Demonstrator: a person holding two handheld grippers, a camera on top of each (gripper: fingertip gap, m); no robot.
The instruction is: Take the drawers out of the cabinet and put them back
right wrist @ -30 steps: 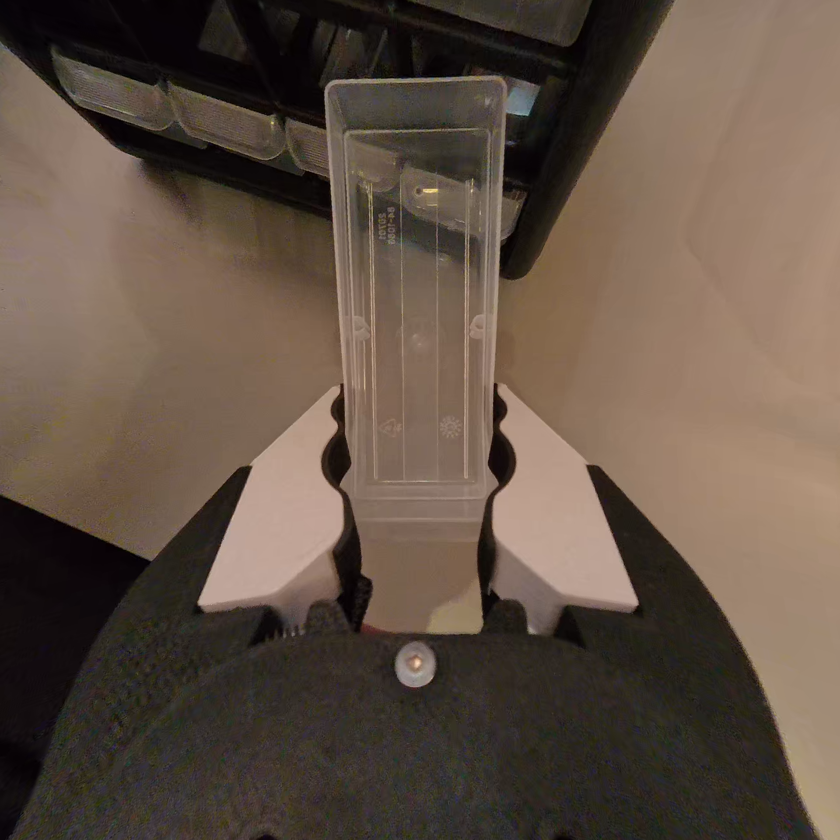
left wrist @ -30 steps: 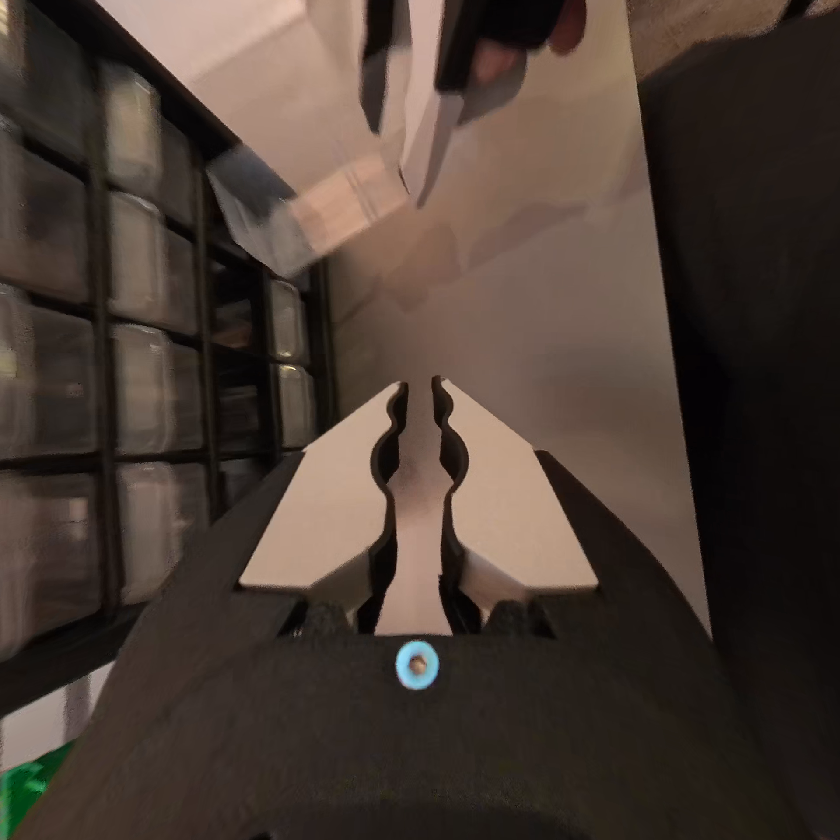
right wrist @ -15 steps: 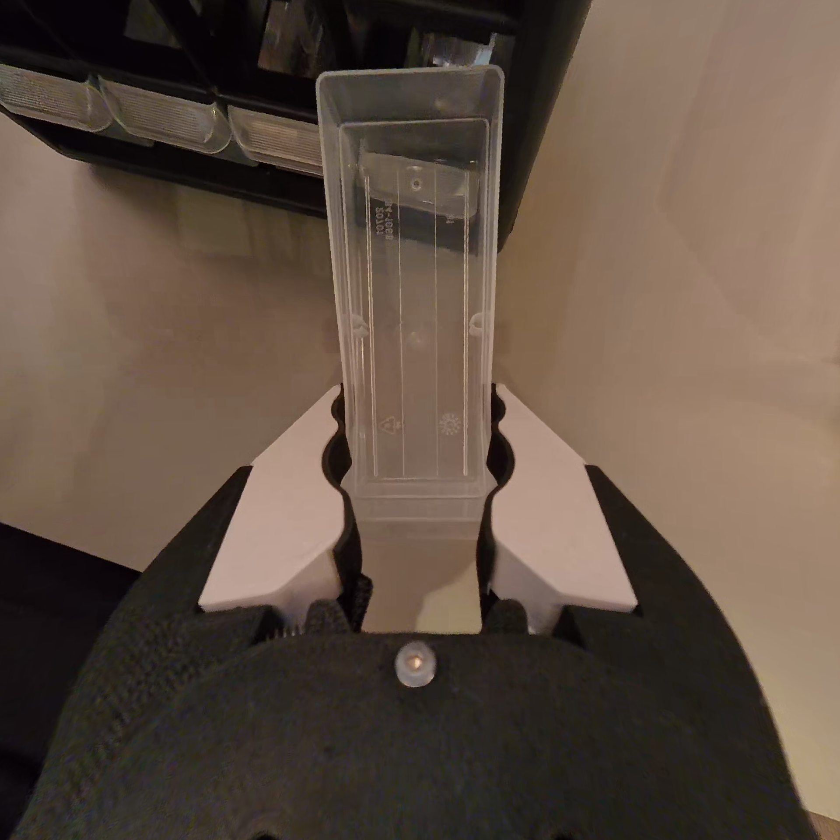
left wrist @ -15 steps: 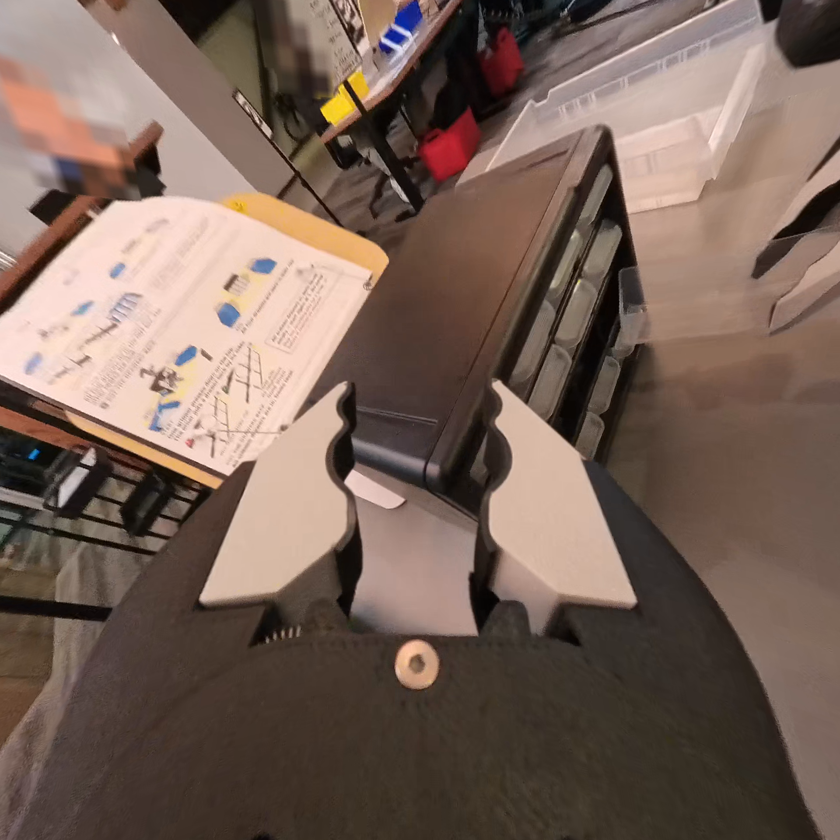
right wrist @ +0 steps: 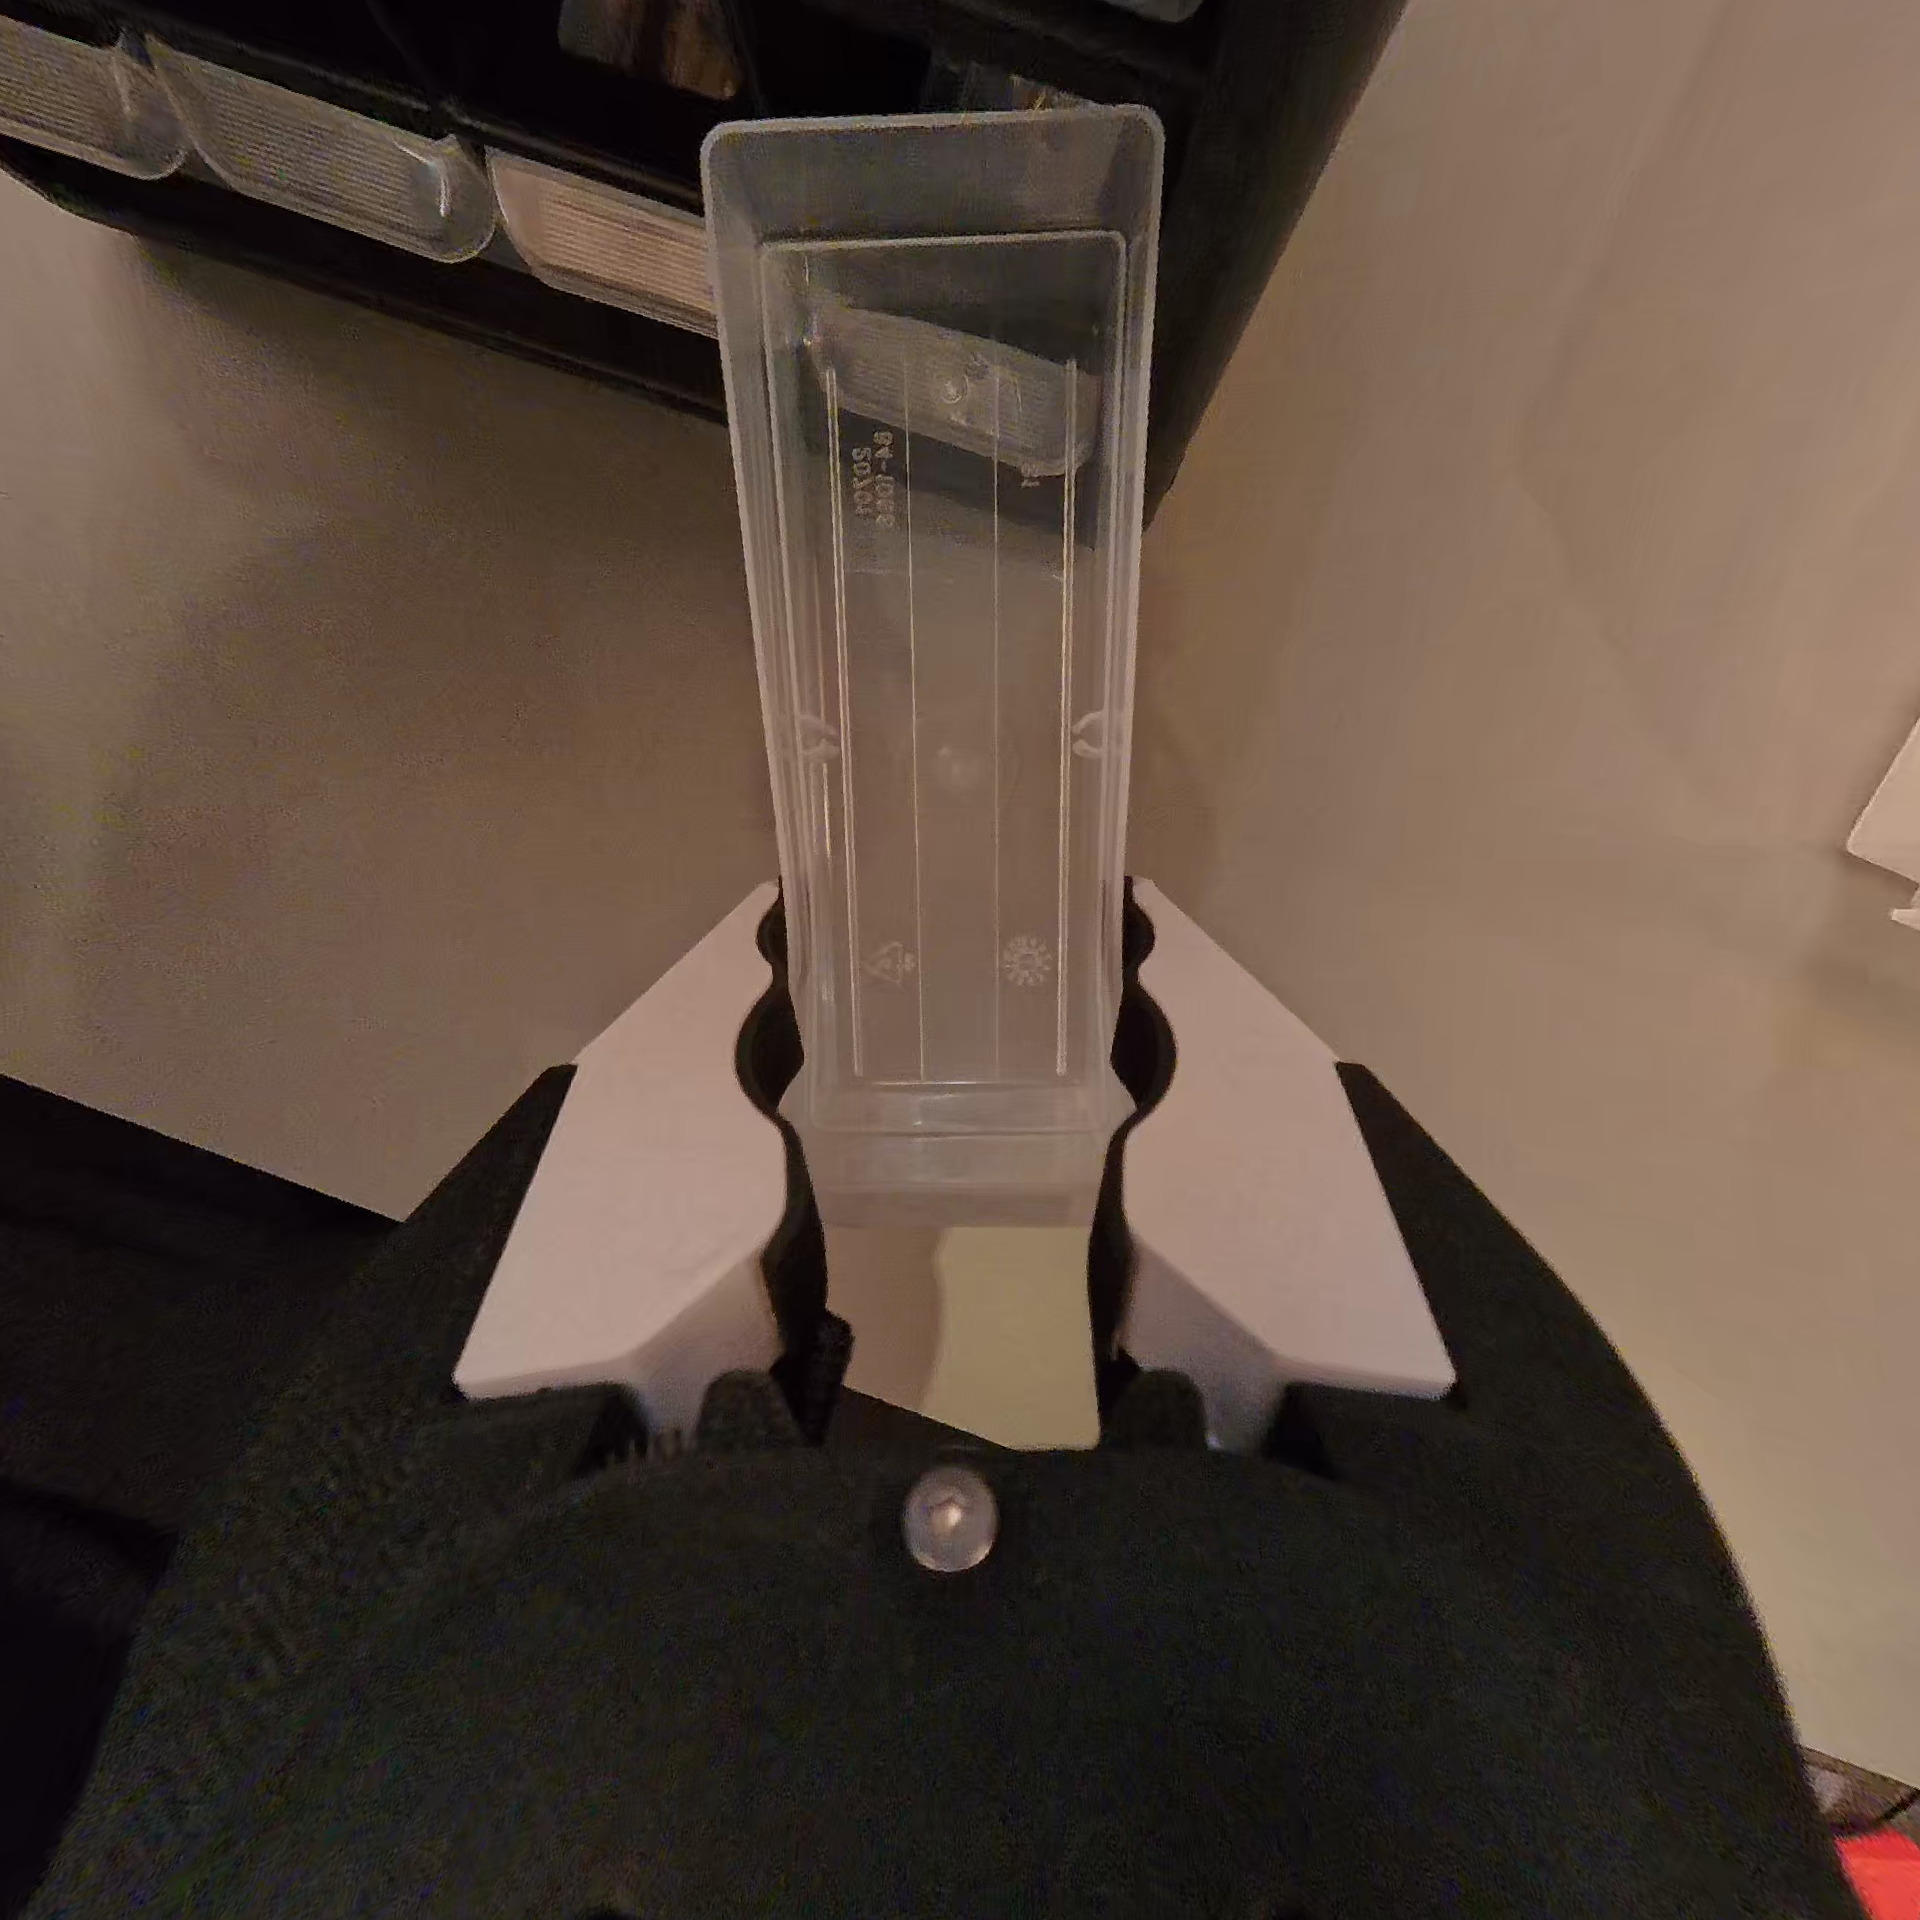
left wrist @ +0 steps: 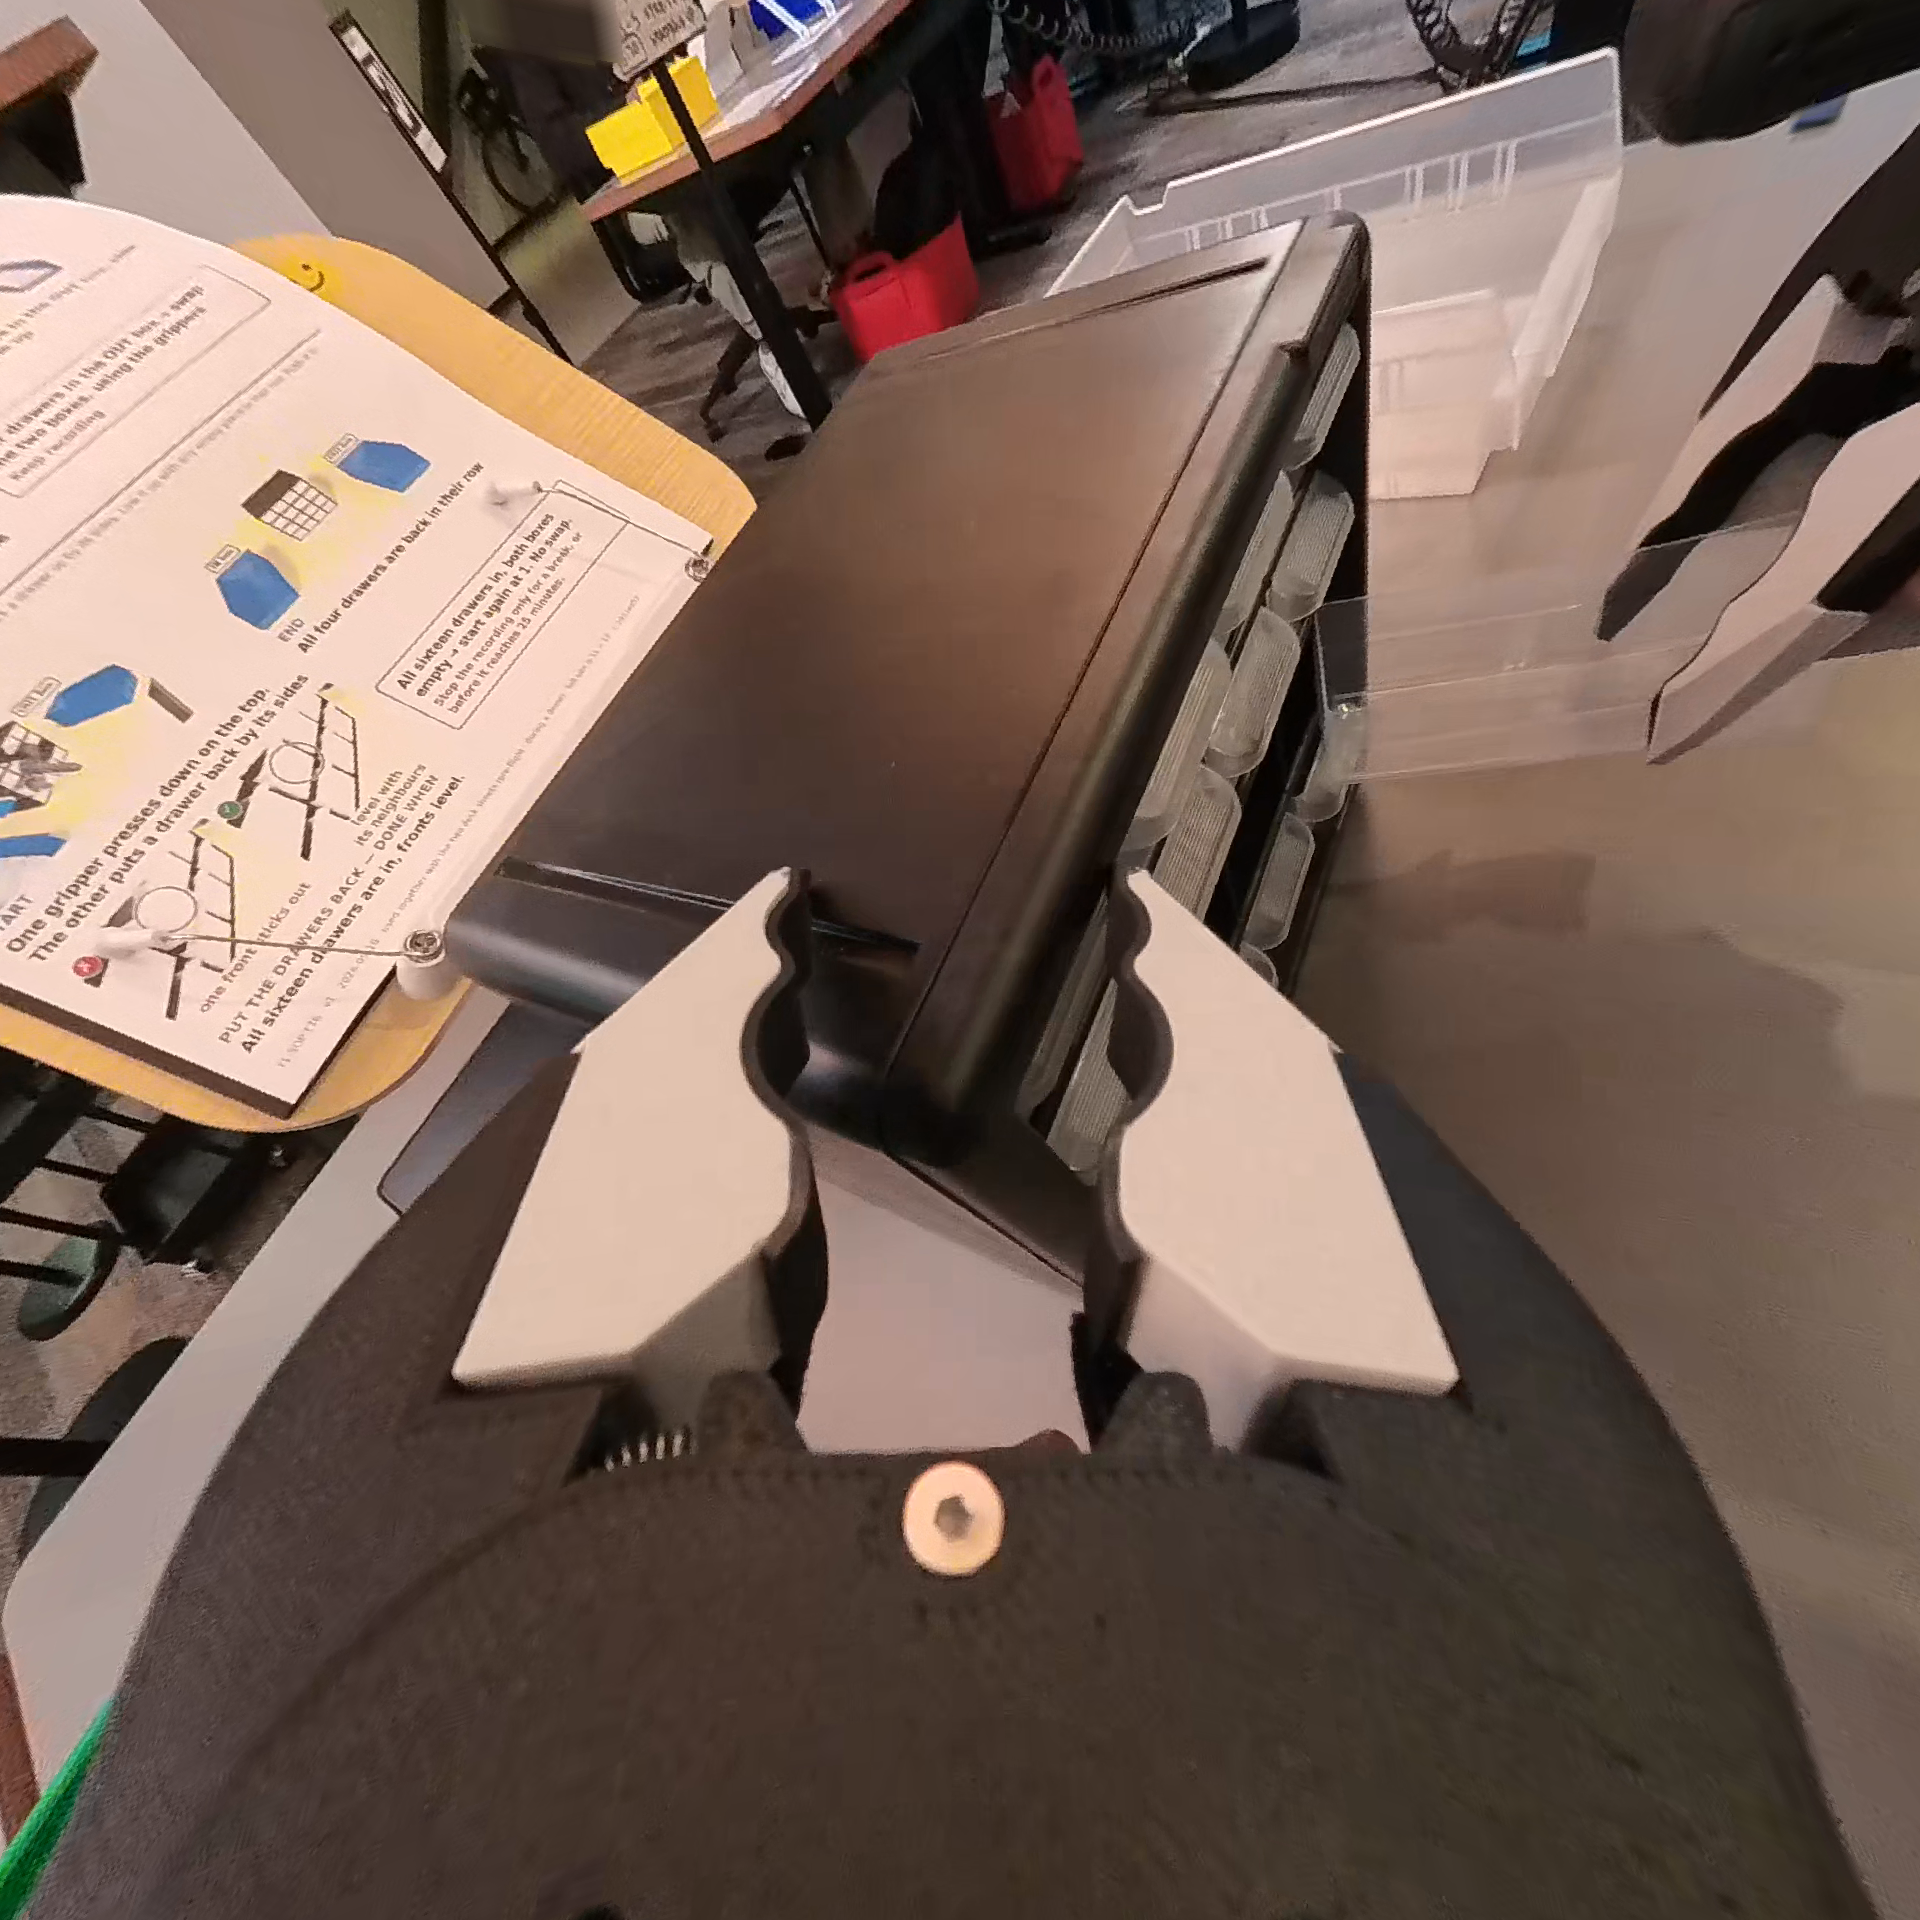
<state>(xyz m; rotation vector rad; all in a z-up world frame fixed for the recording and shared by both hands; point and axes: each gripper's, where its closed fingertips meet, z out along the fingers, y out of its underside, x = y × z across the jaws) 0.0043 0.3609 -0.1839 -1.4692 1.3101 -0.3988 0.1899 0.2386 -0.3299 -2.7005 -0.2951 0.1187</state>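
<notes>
The right tool [right wrist: 951, 997] is clamped on a clear plastic drawer [right wrist: 940, 644], its far end at the black cabinet [left wrist: 935, 644] slot, not yet seated. The left tool [left wrist: 956, 987] is half open, empty, over the cabinet's near top corner; most other drawers appear in.

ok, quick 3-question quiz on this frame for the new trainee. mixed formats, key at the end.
1. True or false: the right gripper is shut on the clear drawer.
2. The left gripper is: A) gripping a drawer, B) open over the near corner of the black cabinet, C) out of view.
3. Fill in: the held drawer's far end is at the cabinet's ____.

Key: 1 true; 2 B; 3 front.
</notes>
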